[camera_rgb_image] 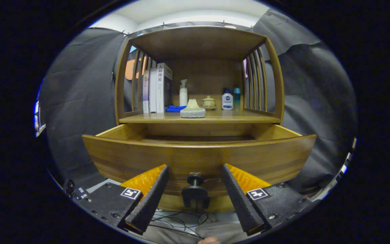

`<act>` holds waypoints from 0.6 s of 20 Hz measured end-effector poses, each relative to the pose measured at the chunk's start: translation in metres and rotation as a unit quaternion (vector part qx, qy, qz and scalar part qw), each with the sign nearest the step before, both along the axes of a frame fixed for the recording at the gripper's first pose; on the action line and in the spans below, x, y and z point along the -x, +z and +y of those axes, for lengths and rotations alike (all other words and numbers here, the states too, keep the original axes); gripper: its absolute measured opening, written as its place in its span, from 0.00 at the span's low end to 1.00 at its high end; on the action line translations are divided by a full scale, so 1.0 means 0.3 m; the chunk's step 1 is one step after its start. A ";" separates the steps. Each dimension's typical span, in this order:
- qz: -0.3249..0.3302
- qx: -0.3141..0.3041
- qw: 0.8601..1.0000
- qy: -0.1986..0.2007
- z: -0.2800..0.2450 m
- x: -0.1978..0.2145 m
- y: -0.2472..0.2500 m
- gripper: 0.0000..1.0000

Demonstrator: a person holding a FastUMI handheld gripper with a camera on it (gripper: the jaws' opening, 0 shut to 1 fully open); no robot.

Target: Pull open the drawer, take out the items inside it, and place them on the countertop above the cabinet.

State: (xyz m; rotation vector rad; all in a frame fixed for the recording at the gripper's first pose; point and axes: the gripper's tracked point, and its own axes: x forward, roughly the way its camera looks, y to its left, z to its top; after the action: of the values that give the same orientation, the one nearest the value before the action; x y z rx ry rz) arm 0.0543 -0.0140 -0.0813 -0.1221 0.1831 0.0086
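Note:
The wooden drawer (198, 154) of the cabinet stands pulled out toward me, its curved front close ahead of the fingers. Its inside is hidden behind the front wall, so I cannot see what lies in it. A black knob (195, 191) on the drawer front sits between my two fingers, with a gap on each side. My gripper (195, 171) is open, its black ribbed pads (152, 196) apart and touching nothing. The countertop (249, 118) above the drawer is a wooden shelf board beyond the drawer.
On the countertop stand upright books (157, 89), a blue cloth (175, 108), a white pump bottle (183, 93), a pale cone-shaped piece on a stone base (193, 109), a small lidded pot (208, 101) and two bottles (231, 99). Slatted sides and a roof enclose it. Cables (178, 220) lie on the floor below.

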 end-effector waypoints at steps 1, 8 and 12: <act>-0.002 0.000 1.000 -0.005 -0.013 -0.009 0.000 0.99; -0.006 -0.005 1.000 -0.021 -0.029 -0.035 -0.020 0.99; -0.016 -0.002 1.000 -0.019 -0.027 -0.038 -0.009 0.99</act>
State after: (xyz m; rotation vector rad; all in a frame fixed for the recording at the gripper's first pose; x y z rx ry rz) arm 0.0658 -0.0222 -0.0840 -0.1142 0.1539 -0.0308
